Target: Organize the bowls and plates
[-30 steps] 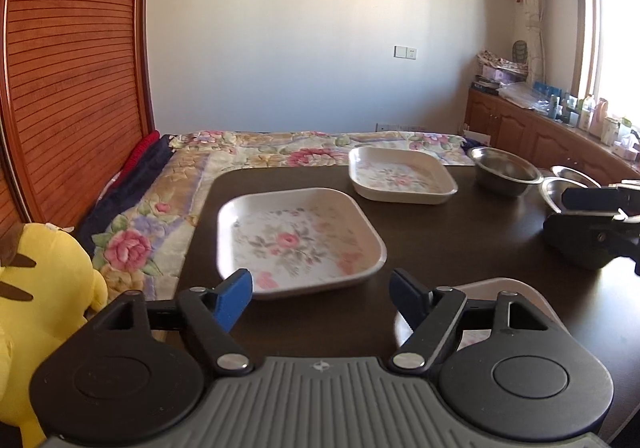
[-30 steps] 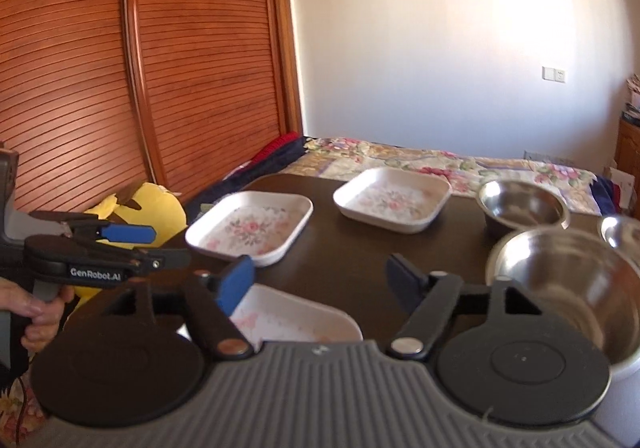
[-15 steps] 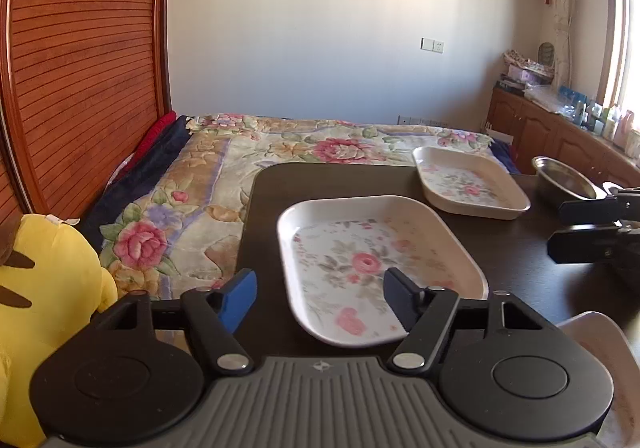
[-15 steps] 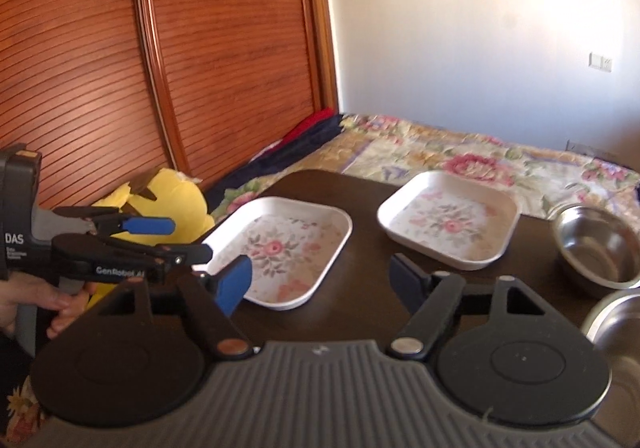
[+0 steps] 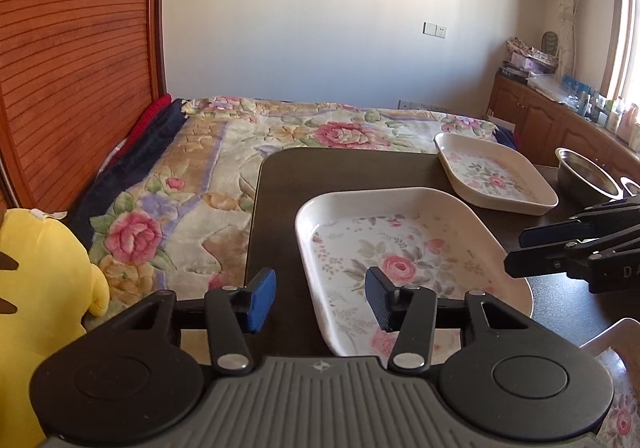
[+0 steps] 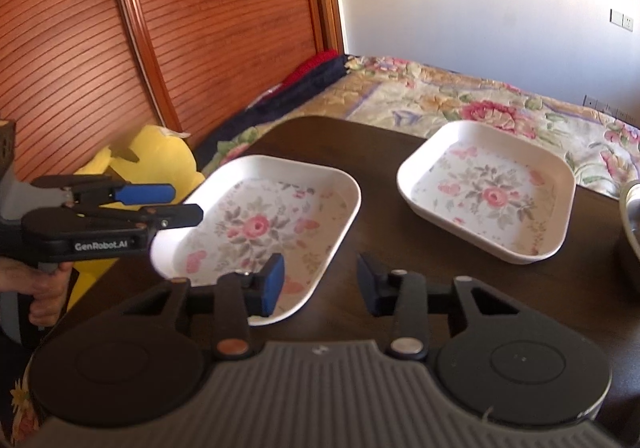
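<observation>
1. A yellow plush toy sits at far left beside the flowered bedspread.
2. The left gripper is spread wide, holding nothing, straddling the left rim of the near white floral square plate on the dark brown table.
3. A second white floral square plate lies farther right, apart from it.
4. The right gripper is likewise spread wide and empty, at the near plate's right edge.
5. A steel bowl stands at far right.

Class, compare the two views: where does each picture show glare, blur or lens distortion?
Left wrist view: the window at the right edge is blown out, and the wooden door bows with the fisheye. Right wrist view: the near plate is softly blurred, and the wall is washed bright.
</observation>
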